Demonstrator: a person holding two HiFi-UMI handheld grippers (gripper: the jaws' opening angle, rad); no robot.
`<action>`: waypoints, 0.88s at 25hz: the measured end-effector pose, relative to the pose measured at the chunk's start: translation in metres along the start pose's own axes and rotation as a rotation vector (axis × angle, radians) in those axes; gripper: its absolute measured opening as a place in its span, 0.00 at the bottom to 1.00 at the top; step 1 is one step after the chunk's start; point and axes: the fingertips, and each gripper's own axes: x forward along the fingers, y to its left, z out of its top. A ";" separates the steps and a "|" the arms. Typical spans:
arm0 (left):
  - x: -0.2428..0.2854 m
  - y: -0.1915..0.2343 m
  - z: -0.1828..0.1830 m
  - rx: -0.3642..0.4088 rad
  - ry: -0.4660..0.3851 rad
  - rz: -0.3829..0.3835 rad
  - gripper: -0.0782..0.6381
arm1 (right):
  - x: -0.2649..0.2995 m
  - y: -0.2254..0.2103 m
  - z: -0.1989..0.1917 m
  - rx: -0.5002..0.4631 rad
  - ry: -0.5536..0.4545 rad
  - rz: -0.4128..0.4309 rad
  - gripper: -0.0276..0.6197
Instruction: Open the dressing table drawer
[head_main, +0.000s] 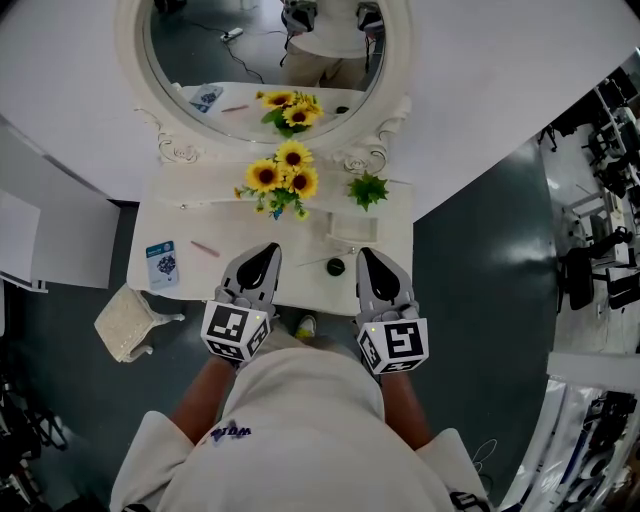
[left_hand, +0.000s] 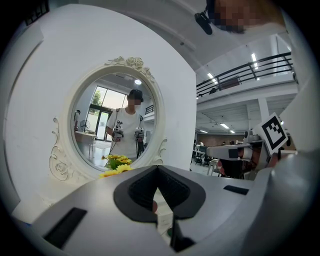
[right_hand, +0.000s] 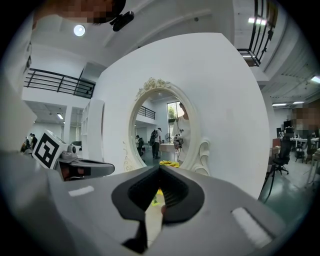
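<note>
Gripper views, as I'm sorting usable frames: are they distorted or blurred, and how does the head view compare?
Left gripper view: heavy fisheye bend, dark corners, mirror sharp, left gripper close to the lens soft. Right gripper view: same bend, one bright ceiling lamp. Head view: even light, dressing table crisp.

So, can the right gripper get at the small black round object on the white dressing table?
Probably yes: the shut right gripper is just beside the small black round object, nothing between them.
</note>
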 end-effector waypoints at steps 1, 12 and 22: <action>0.000 0.000 0.000 0.000 0.001 0.000 0.12 | 0.000 -0.001 0.000 0.002 -0.001 -0.001 0.06; 0.002 -0.001 -0.001 -0.001 0.004 0.001 0.12 | 0.000 -0.004 -0.001 0.007 0.001 -0.001 0.06; 0.006 -0.001 -0.002 -0.001 0.005 -0.001 0.12 | 0.002 -0.006 -0.003 0.005 0.003 -0.003 0.06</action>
